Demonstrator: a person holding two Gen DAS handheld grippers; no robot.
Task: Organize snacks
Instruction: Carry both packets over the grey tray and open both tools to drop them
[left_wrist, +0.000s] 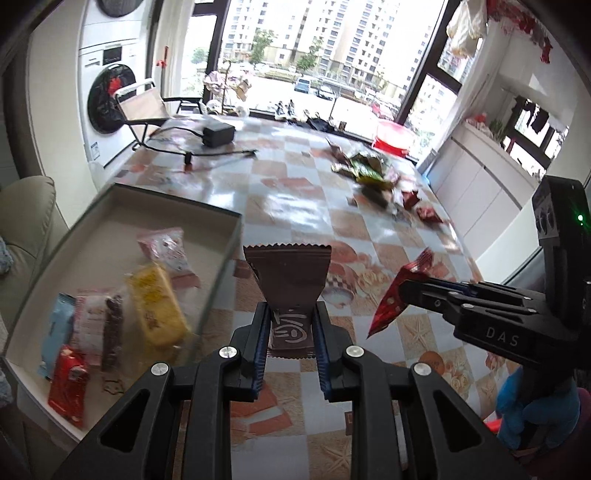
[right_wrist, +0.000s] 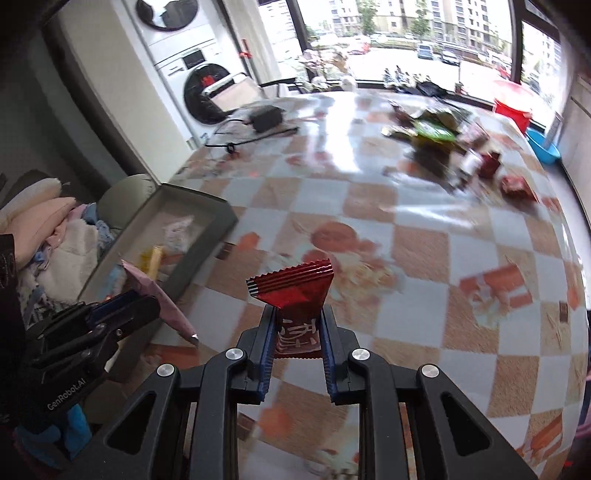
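Observation:
My left gripper (left_wrist: 290, 314) is shut on a brown snack packet (left_wrist: 288, 275), held above the table just right of the grey box (left_wrist: 177, 201). The box holds several snacks, among them a yellow packet (left_wrist: 157, 306), a red one (left_wrist: 68, 384) and a pink one (left_wrist: 166, 249). My right gripper (right_wrist: 297, 317) is shut on a red snack packet (right_wrist: 295, 291) above the checkered table. It also shows in the left wrist view (left_wrist: 400, 291), to the right of my left gripper. A pile of loose snacks (left_wrist: 373, 173) lies at the far right of the table.
A black power adapter (left_wrist: 218, 134) with its cable lies at the table's far left. A red basin (left_wrist: 393, 136) stands beyond the far edge. A folding chair (left_wrist: 142, 107) and a washing machine (left_wrist: 107, 98) stand at the left, a sofa (left_wrist: 26, 218) beside the box.

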